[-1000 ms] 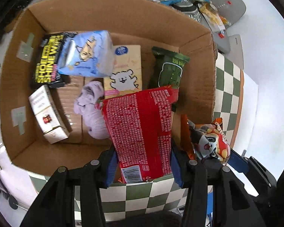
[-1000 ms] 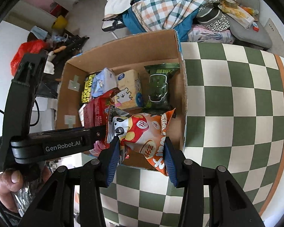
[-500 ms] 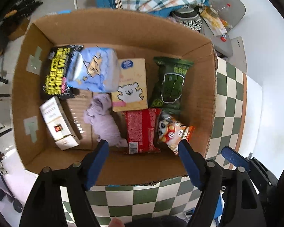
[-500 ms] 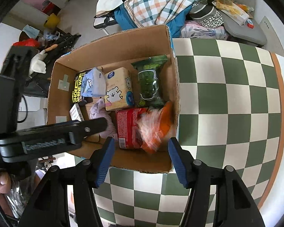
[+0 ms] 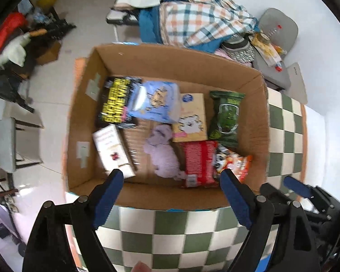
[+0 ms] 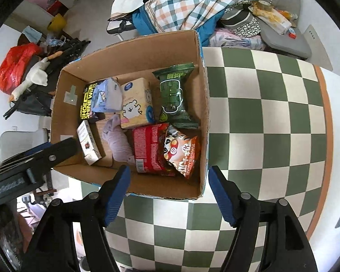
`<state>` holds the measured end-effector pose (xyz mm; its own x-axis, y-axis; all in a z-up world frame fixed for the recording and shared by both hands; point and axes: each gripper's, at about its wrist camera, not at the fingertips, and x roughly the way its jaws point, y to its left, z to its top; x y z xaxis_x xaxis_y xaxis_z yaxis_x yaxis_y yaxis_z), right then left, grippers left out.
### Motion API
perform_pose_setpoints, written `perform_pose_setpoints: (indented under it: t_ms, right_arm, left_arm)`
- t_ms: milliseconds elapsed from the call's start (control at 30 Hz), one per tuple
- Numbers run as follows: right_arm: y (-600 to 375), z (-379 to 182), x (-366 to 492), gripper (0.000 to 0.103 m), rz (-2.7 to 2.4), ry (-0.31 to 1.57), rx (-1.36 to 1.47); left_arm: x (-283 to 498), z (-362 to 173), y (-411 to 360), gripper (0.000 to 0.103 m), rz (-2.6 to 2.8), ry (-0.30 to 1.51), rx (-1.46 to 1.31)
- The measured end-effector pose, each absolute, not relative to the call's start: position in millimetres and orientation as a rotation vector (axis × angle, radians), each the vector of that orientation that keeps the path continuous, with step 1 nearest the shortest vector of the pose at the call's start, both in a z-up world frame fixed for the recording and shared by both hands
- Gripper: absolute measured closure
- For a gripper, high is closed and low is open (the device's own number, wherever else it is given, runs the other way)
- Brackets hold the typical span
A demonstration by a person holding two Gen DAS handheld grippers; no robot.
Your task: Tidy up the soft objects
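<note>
cardboard box (image 6: 204, 104), open top, standing at the edge of a green-and-white checkered table (image 6: 272, 122); contents listed below.

- red snack packet (image 6: 148, 150), lying flat at the near right of the box floor, barcode end toward the near wall.
- orange snack packet (image 6: 183, 153) with cartoon face, overlapping the red packet's right edge, close to the right wall.
- green snack packet (image 6: 174, 97), behind the orange one, along the right wall.
- beige tissue pack (image 6: 136, 104) with white bear print, left of the green packet, touching the red packet's far end.
- pale blue tissue pack (image 6: 106, 96), resting partly on a black-and-yellow packet (image 6: 86, 103) at the far left.
- lilac soft toy (image 6: 117, 139), middle of the floor, just beside the red packet.
- white carton (image 6: 88, 142), near left, tilted.

left gripper (image 5: 170, 193): jaws wide apart, holding nothing, above the near wall of the box.
right gripper (image 6: 168, 187): jaws wide apart, holding nothing, over the near right corner of the box.

beyond the box: plaid cloth (image 6: 188, 2) heaped on a blue item, grey seat (image 6: 281, 34) with clutter.
</note>
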<state>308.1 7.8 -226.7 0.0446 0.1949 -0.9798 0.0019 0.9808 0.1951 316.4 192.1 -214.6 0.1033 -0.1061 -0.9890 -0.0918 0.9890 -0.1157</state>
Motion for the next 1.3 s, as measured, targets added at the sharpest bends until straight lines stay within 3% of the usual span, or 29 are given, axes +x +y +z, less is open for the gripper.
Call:
perform_pose_setpoints:
  t_ms: [100, 233, 500, 900, 1300]
  right_arm:
    - [10.5, -226.7, 305.6, 0.030, 0.123, 1.509, 0.120]
    - [14.8, -229.8, 302.3, 0.029, 0.090, 1.497, 0.078]
    - [17.9, -239.7, 299.2, 0.000, 0.046, 1.491, 0.049]
    - [20.5, -234.0, 295.8, 0.000, 0.015, 1.451, 0.008]
    - [1.5, -132.2, 234.9, 0.000, 0.055, 1.288, 0.049]
  left_arm:
    - [309.0, -210.3, 197.9, 0.016, 0.023, 1.434, -0.124]
    - [303.5, -212.7, 206.2, 0.001, 0.067, 1.411, -0.094]
    - [296.3, -222.1, 215.4, 0.001, 0.124, 1.387, -0.076]
    - [286.1, -202.0, 206.9, 0.001, 0.126, 1.324, -0.051]
    - [225.8, -101.3, 183.7, 0.001, 0.067, 1.165, -0.029]
